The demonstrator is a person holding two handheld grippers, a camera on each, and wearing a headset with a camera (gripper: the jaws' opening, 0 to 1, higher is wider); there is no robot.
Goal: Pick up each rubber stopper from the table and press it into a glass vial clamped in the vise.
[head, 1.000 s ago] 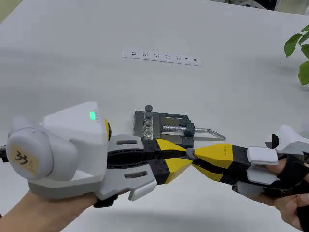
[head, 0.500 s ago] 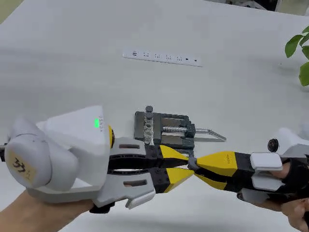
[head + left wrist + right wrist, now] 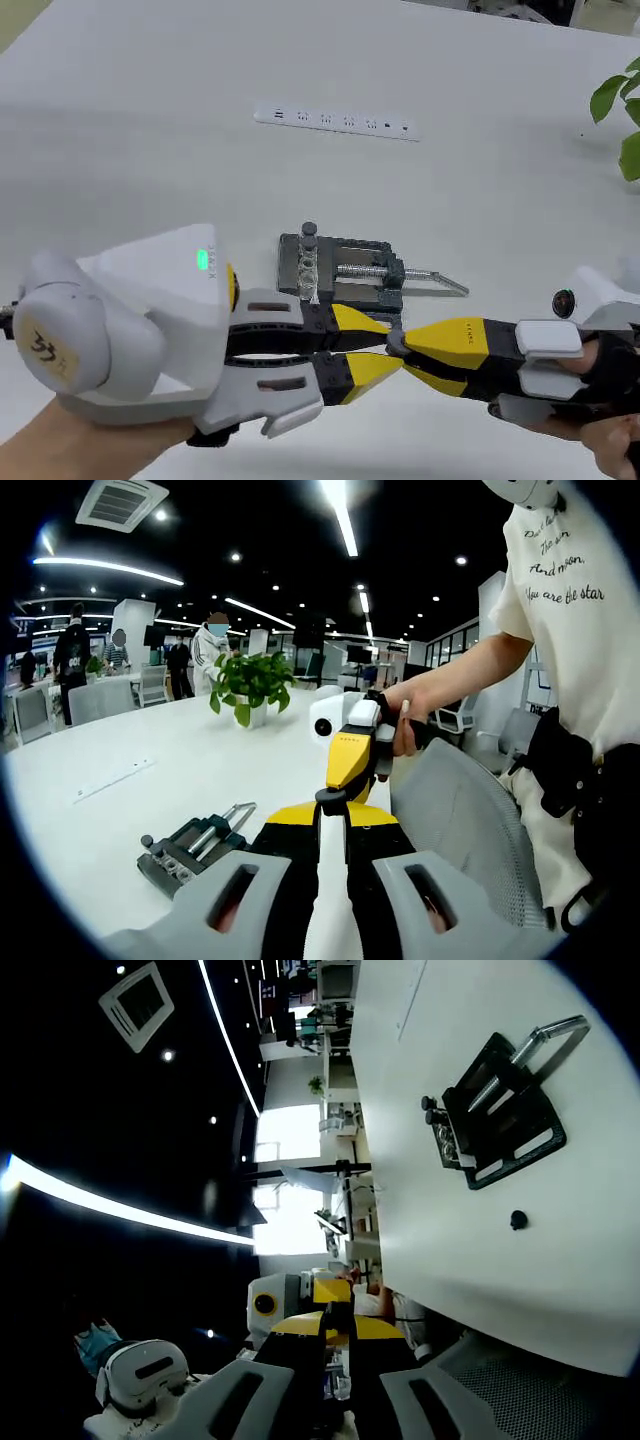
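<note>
A small grey rubber stopper (image 3: 396,340) hangs in the air in front of the vise, where the tips of both grippers meet. My left gripper (image 3: 390,344) comes in from the left and my right gripper (image 3: 403,346) from the right. Each has its yellow jaws closed on the stopper (image 3: 329,798). The black vise (image 3: 345,270) behind them clamps a row of glass vials (image 3: 308,268). Two vials at the far end carry dark stoppers (image 3: 309,234). One loose stopper (image 3: 517,1220) lies on the table near the vise (image 3: 495,1100).
A white power strip (image 3: 335,118) lies farther back on the white table (image 3: 150,150). A potted plant (image 3: 625,110) stands at the right edge. The vise's screw handle (image 3: 435,282) sticks out to the right. A grey chair (image 3: 470,820) and a person stand beside the table.
Both grippers, tips still together on the stopper, have drifted a little toward me and away from the vise. The vise and vials have not moved.
</note>
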